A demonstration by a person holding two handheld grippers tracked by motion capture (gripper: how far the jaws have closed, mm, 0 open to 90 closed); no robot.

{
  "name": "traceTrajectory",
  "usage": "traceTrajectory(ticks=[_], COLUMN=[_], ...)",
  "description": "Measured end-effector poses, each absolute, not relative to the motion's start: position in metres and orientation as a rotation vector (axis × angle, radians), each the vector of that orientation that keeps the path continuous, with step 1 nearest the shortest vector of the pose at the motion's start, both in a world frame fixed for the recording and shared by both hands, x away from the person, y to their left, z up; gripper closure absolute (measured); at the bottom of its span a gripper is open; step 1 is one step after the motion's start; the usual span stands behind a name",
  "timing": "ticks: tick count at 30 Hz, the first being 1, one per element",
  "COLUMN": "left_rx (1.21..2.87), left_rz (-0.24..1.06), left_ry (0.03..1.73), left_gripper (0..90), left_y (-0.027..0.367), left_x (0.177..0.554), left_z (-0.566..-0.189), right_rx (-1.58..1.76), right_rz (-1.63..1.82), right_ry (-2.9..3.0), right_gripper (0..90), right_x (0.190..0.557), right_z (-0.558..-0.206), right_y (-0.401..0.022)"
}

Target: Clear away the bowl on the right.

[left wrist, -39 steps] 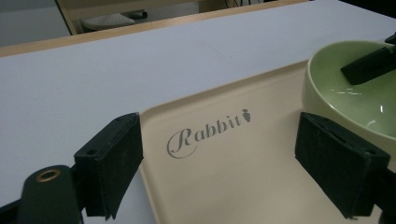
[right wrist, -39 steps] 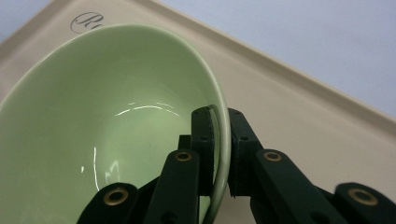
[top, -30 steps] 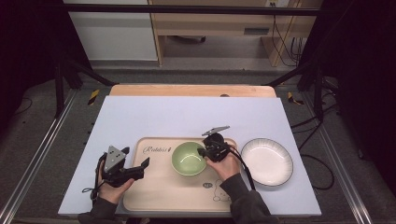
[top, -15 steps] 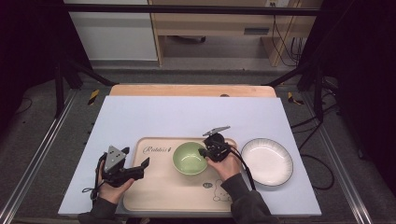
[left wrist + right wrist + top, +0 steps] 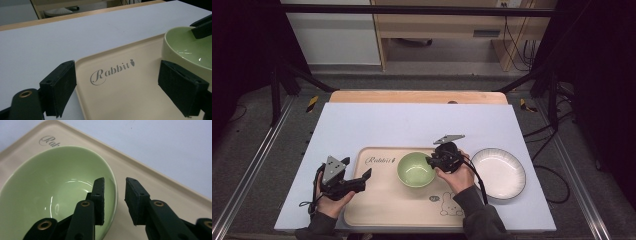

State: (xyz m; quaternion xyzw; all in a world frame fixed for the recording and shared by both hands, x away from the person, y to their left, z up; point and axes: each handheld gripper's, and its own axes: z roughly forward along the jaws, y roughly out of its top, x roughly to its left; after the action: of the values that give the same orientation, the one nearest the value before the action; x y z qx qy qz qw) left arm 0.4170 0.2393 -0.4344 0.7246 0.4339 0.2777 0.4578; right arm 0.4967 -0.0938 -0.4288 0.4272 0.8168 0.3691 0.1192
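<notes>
A pale green bowl (image 5: 416, 169) stands on a beige tray (image 5: 382, 210) marked "Rabbit". My right gripper (image 5: 432, 162) is at the bowl's right rim. In the right gripper view its jaws (image 5: 115, 195) straddle the rim of the bowl (image 5: 50, 195), one pad inside and one outside. They have just been opening, and a gap shows on both sides of the rim. My left gripper (image 5: 364, 177) stands open and low over the tray's left edge (image 5: 117, 95), with nothing between its pads. The bowl (image 5: 185, 50) is just beyond its right pad.
A white plate (image 5: 498, 172) lies on the pale blue table cover to the right of the tray. The cover stretches bare behind the tray up to a wooden strip (image 5: 412, 96) at the far edge. Dark stands flank the table.
Both hands, the bowl and the tray keep their places in the high view. No other difference shows at that size.
</notes>
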Motion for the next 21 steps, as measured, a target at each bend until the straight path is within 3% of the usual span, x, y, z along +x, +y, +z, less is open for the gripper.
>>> traceTrajectory(ticks=[8, 17, 21], left_rx=[1.781, 1.774, 1.769], left_rz=[0.686, 0.681, 0.678], left_ry=[1.069, 1.068, 1.068], left_gripper=[14.4, 14.1, 14.0], left_y=[0.24, 0.241, 0.242], left_x=[0.417, 0.417, 0.417], left_z=[-0.434, -0.433, -0.432], right_rx=[1.199, 1.112, 1.098], right_rz=[1.141, 1.267, 1.311], right_ry=[2.318, 2.208, 2.181], right_gripper=[56.2, 34.0, 29.3], right_x=[0.487, 0.474, 0.47], right_z=[-0.416, -0.4, -0.397], right_y=[-0.101, -0.116, -0.12])
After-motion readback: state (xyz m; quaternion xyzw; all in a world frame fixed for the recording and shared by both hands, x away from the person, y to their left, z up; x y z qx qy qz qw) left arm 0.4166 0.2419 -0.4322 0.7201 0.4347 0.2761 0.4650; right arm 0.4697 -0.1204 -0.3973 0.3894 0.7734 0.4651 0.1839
